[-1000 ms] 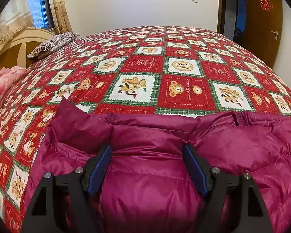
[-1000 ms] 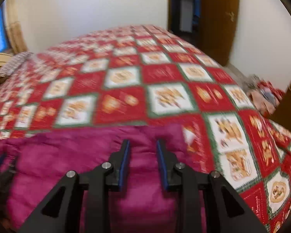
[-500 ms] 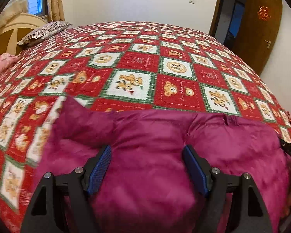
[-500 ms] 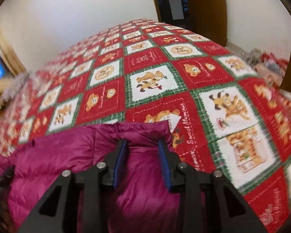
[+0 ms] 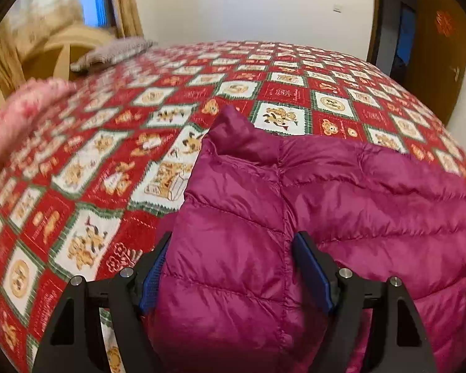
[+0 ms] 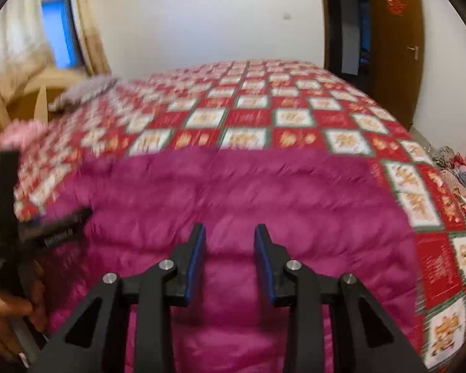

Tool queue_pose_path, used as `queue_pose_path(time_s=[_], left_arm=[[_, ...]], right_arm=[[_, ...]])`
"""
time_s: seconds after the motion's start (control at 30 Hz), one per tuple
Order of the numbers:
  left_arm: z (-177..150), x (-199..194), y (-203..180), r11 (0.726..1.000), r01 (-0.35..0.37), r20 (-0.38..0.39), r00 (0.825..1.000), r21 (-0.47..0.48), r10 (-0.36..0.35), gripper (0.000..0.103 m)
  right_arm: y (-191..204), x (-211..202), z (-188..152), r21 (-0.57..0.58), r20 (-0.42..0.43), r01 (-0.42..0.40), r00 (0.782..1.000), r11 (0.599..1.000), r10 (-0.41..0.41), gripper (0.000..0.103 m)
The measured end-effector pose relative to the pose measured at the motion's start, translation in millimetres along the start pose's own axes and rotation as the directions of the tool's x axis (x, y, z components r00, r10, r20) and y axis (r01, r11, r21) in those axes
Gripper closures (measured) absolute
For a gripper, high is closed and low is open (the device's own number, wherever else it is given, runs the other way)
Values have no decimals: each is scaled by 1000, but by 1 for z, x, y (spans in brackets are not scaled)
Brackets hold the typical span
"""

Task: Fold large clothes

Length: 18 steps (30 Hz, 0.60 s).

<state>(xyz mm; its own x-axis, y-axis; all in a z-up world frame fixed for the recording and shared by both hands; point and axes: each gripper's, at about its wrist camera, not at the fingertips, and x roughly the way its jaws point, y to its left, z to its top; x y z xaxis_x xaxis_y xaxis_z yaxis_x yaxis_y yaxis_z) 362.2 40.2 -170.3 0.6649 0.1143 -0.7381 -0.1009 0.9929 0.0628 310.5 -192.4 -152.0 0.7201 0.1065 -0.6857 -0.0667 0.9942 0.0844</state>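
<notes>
A magenta quilted down jacket point(image 5: 341, 205) lies spread on a bed covered with a red, white and green cartoon-bear bedspread point(image 5: 115, 168). In the left wrist view a thick, puffy fold of the jacket fills the whole gap between the fingers of the left gripper point(image 5: 233, 267); the blue pads point(image 5: 153, 275) stand wide apart and both press against the padded fabric, so this gripper has hold of the jacket's bulk. A pointed corner of the jacket rises just ahead of the fingers, and the rest of the garment runs off to their right.

In the right wrist view the jacket point(image 6: 233, 192) stretches flat ahead of and beneath the right gripper point(image 6: 230, 248). Its fingers are partly apart, with fabric seen through the gap; the picture is blurred, and I cannot tell whether the pads point(image 6: 196, 258) press on the cloth or only hover over it. To the left of these fingers, at the jacket's edge, the other black gripper point(image 6: 59, 223) shows, with the person's hand point(image 6: 6, 304) on its handle.

Far ahead and left of the fingers lie a grey striped pillow point(image 5: 115, 52), a pink fluffy blanket point(image 5: 18, 118) and a wooden headboard point(image 5: 56, 52). A brown door point(image 6: 394, 46) stands ahead to the right.
</notes>
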Motion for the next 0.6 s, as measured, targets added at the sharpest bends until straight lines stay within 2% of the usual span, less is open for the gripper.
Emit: queue_pose_path(time_s=[0.03,0.13,0.23,0.37,0.5,0.6], left_arm=[[-2,0,-2,1000,-13,6,1000,18,13,26],[-6,2,-3,999,-25,17,1000,38,25,26],[-8,4,-4,999,-31,24,999,43,30,25],[-9,4,-5,998,-37,29,999,47,35,25],[-10,-8,4,1000,14,-2,1000,23,-14,25],[-15,-30,30,994,82,15,997,-65,-81,25]], right_arm=[[4,11,-8,1,-21,5,1000,1000,-5,67],[6,21,-18,-16,1,36,999,999,-36,68],[10,24,-26,-69,34,74,997,995,-71,68],[11,24,-29,-78,45,92,995,993,-89,68],[13,24,-27,-87,37,106,994,991,-103,68],[16,15,-21,-93,15,108,994,990,-107,68]])
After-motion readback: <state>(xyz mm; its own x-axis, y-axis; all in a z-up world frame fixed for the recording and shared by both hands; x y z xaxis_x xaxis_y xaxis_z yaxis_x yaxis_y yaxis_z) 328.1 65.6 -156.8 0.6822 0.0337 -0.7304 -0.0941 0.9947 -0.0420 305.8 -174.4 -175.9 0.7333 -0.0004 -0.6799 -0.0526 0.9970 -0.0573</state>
